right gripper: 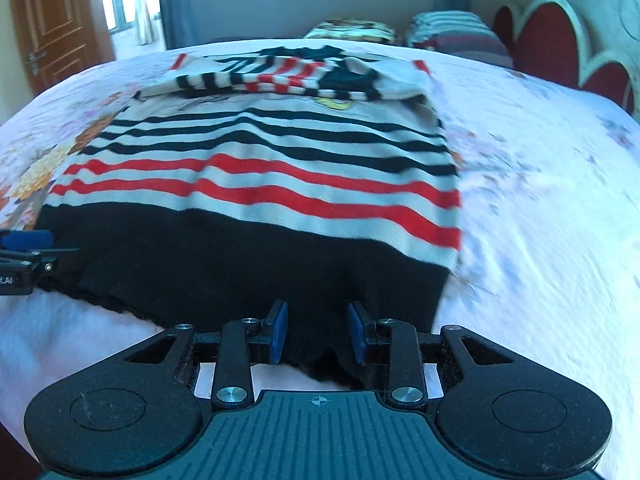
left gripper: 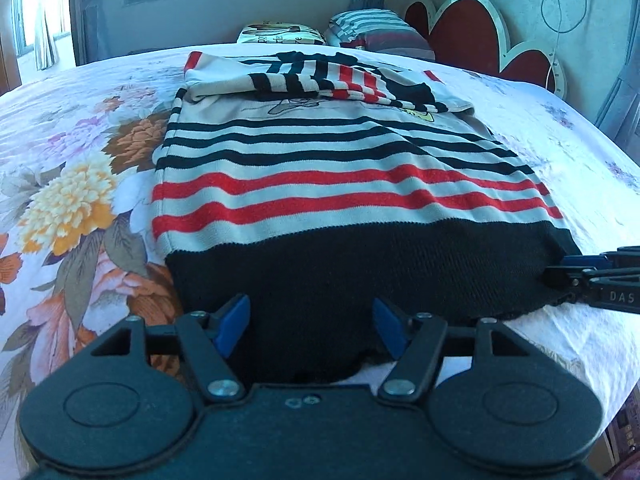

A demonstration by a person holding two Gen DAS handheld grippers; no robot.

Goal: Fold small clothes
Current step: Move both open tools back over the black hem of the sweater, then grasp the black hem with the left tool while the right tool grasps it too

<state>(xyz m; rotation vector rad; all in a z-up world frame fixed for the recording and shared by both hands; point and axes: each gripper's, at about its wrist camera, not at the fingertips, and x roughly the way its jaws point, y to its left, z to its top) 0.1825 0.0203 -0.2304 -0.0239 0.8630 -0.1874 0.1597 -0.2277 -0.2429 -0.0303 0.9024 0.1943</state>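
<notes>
A small striped sweater (left gripper: 340, 168) with black, red and cream bands and a black hem lies flat on the bed, its sleeves folded across the chest at the far end. It also shows in the right wrist view (right gripper: 256, 176). My left gripper (left gripper: 310, 322) is open, its blue pads on either side of the black hem near the left corner. My right gripper (right gripper: 317, 332) is open over the hem near the right corner. Each gripper shows at the edge of the other's view, the right gripper (left gripper: 592, 276) and the left gripper (right gripper: 28, 252).
The bed has a floral sheet (left gripper: 68, 200). Pillows (left gripper: 376, 28) lie at the far end by a red heart-shaped headboard (left gripper: 480, 36). A window is behind and a wooden door (right gripper: 56, 20) is at the left.
</notes>
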